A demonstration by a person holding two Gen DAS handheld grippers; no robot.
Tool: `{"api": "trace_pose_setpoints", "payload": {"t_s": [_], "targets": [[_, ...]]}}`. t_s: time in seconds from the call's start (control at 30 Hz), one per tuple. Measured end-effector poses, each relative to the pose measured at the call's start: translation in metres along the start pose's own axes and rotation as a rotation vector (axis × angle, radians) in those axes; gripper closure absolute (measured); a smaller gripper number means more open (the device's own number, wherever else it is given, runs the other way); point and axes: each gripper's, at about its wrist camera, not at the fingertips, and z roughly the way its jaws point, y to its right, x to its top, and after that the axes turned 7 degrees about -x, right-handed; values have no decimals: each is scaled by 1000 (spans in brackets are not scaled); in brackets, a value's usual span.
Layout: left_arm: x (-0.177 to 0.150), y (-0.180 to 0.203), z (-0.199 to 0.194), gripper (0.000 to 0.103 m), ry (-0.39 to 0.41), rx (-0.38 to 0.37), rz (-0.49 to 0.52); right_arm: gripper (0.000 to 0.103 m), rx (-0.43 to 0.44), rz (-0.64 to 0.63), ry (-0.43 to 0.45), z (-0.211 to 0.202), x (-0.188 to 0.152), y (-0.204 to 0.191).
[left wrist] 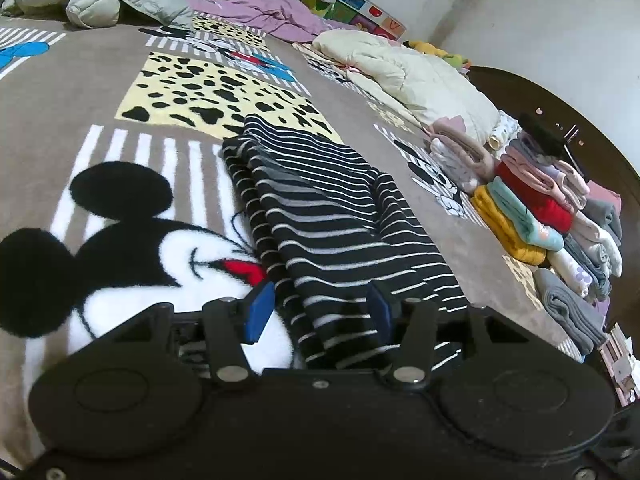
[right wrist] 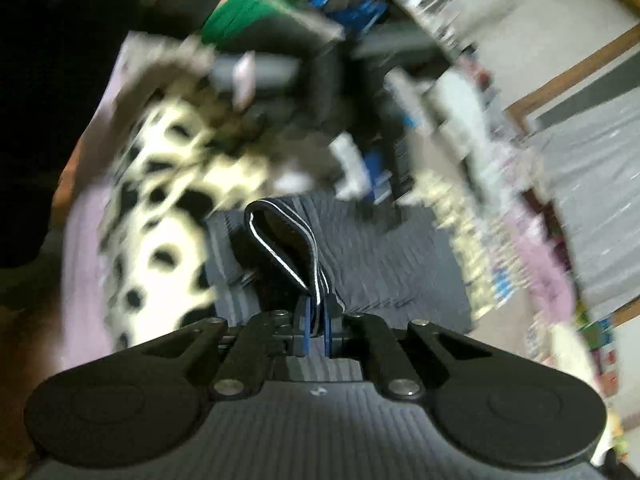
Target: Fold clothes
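Clearly the striped garment (left wrist: 328,216) is soft, limp knit: right gripper (right wrist: 316,322) pinches its hem, left gripper (left wrist: 320,312) gapes wide astride it.

1. The left tool (left wrist: 318,312) is matte black, with two round housings side by side at its near edge.
2. Its angular linkage arms turn on silver screws, and its fingers (left wrist: 259,312) carry blue pads.
3. The right tool (right wrist: 316,326) has the same black build, silver pivot screws and blue pads.
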Motion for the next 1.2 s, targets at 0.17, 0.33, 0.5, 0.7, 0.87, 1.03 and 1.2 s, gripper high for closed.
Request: {"api": "trace_pose_setpoints", "payload": {"t_s": [0.17, 0.33, 0.5, 0.7, 0.87, 1.03, 1.2], "targets": [[2, -4, -2, 53, 21, 3, -3, 88, 93, 302, -18, 6, -10, 14], [9, -10, -3, 54, 84, 31, -35, 73, 228, 714, 43, -7, -29, 82], [18, -18, 4, 68, 137, 54, -80, 73, 151, 1043, 37, 38, -46, 131], [36, -31, 21, 74, 173, 62, -159, 72, 196, 1341, 7, 97, -60, 146], [50, -37, 43, 99, 166, 49, -174, 95, 178, 1382, -9, 114, -66, 138], [68, -47, 60, 101, 167, -32, -191, 99, 146, 1433, 70, 102, -75, 140], [72, -66, 76, 99, 89, -36, -280, 100, 143, 1475, 73, 107, -88, 143]]}}
